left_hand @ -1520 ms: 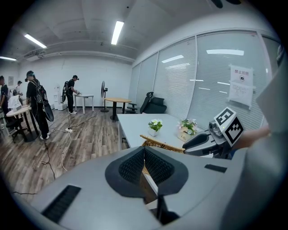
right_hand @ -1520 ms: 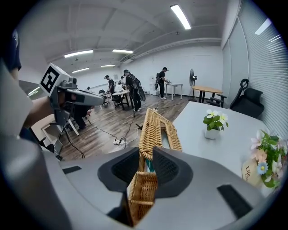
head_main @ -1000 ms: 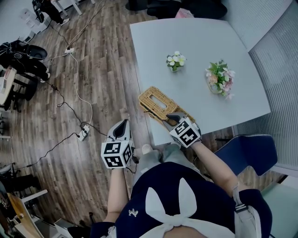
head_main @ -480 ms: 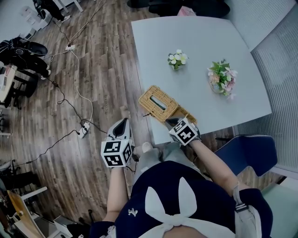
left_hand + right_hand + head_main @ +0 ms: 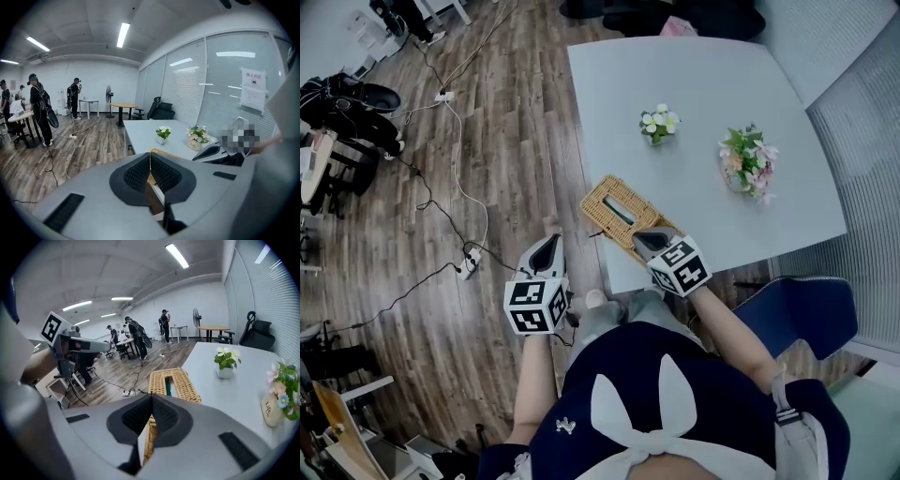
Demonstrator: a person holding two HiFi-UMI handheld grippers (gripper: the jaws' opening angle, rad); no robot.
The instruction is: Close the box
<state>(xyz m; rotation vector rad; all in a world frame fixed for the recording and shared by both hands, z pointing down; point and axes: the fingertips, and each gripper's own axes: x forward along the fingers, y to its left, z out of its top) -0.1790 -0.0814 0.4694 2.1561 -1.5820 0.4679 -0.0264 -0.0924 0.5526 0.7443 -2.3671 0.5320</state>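
A woven wicker box (image 5: 621, 208) with a slotted lid lies on the near left corner of the pale table (image 5: 703, 75); the right gripper view shows the box (image 5: 174, 379) straight ahead, something green showing in the slot. My right gripper (image 5: 643, 240) is at the box's near end, its jaws shut together just over the wicker edge with nothing visibly between them (image 5: 151, 398). My left gripper (image 5: 546, 249) hangs off the table's left side over the wooden floor, also shut and empty (image 5: 150, 158). The left gripper view catches only the box's rim (image 5: 164, 153).
A small pot of white flowers (image 5: 654, 123) and a pot of pink flowers (image 5: 745, 159) stand further back on the table. A blue chair (image 5: 797, 314) is at my right. Cables and a power strip (image 5: 469, 267) lie on the floor at left. Several people stand far off (image 5: 40, 108).
My right gripper has shifted slightly toward me and to the right at the box's near end. The left gripper has stayed where it was.
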